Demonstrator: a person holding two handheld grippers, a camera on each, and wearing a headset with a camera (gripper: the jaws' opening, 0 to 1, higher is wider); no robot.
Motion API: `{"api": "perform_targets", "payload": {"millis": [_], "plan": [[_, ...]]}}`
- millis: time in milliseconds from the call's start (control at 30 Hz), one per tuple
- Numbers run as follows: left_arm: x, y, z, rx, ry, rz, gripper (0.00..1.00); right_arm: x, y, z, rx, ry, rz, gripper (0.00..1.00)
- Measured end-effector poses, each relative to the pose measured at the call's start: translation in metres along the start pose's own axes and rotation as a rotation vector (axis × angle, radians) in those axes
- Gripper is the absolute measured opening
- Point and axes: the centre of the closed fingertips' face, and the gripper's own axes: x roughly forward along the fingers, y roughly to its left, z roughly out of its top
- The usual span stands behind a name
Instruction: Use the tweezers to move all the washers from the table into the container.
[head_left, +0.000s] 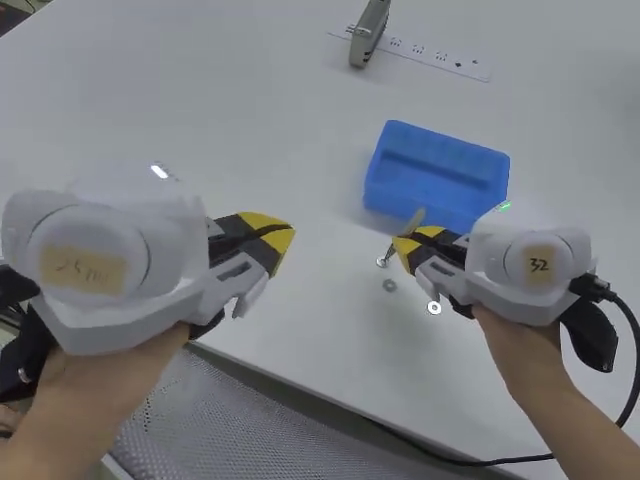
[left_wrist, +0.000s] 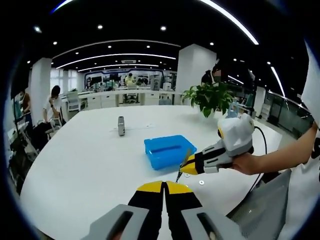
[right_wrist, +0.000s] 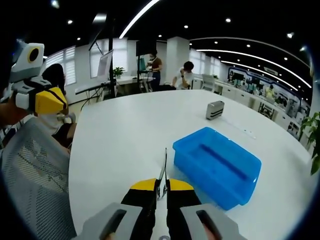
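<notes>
Nearest, the left gripper (head_left: 283, 240) hovers above the desk (head_left: 200, 120) edge, its fingers clenched together on nothing. The right gripper (head_left: 404, 246) has its fingers clenched on the tweezers (right_wrist: 163, 170), whose tips point down toward the desk. The washers (head_left: 388, 287) lie on the desk just beside those tips, one of them close under the right gripper's body. Just beyond them stands the blue container (head_left: 440, 175). Farther back lie a power strip (head_left: 430, 52) and a grey block (head_left: 368, 35).

An open-plan office: big white table (left_wrist: 75, 150), seated people (left_wrist: 52, 105), ceiling spotlights (left_wrist: 100, 26), potted plant (left_wrist: 210, 97).
</notes>
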Motion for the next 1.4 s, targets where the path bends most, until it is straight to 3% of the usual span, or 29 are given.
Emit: {"api": "perform_targets", "payload": {"millis": [100,200,300,367,433,467,600,800,900,1000,1133,1400], "plan": [[-0.005,-0.003,0.006,-0.001,-0.071,-0.011,0.03,0.000,0.000,0.000,0.006,0.005,0.004,0.02],[-0.006,0.001,-0.003,-0.037,-0.048,0.012,0.24,-0.001,0.000,0.003,0.008,0.001,0.006,0.02],[-0.004,0.004,-0.015,-0.018,-0.028,0.024,0.40,-0.006,-0.002,0.010,0.030,-0.017,0.008,0.02],[-0.002,0.009,-0.022,-0.019,-0.009,0.055,0.58,-0.008,-0.003,0.014,0.031,-0.023,0.007,0.02],[0.000,0.010,-0.021,0.033,0.004,0.075,0.70,-0.012,-0.005,0.020,0.025,-0.035,0.002,0.02],[0.000,0.011,-0.019,0.065,-0.013,0.087,0.72,-0.014,-0.007,0.023,0.026,-0.039,-0.001,0.02],[0.001,0.014,-0.022,0.077,-0.014,0.130,0.89,-0.022,-0.015,0.040,0.016,-0.073,-0.024,0.02],[0.003,0.014,-0.024,0.097,-0.025,0.128,0.90,-0.030,-0.040,0.069,0.012,-0.140,-0.080,0.02],[0.007,0.013,-0.029,0.100,-0.010,0.121,0.92,-0.027,-0.053,0.075,0.018,-0.150,-0.103,0.02],[0.009,0.013,-0.035,0.130,0.019,0.128,0.94,-0.020,-0.065,0.072,0.015,-0.135,-0.125,0.02],[0.009,0.015,-0.034,0.133,0.016,0.134,0.96,-0.007,-0.074,0.060,0.024,-0.099,-0.133,0.02],[0.013,0.015,-0.042,0.134,0.047,0.125,0.98,0.013,-0.078,0.040,0.036,-0.048,-0.122,0.02]]}}
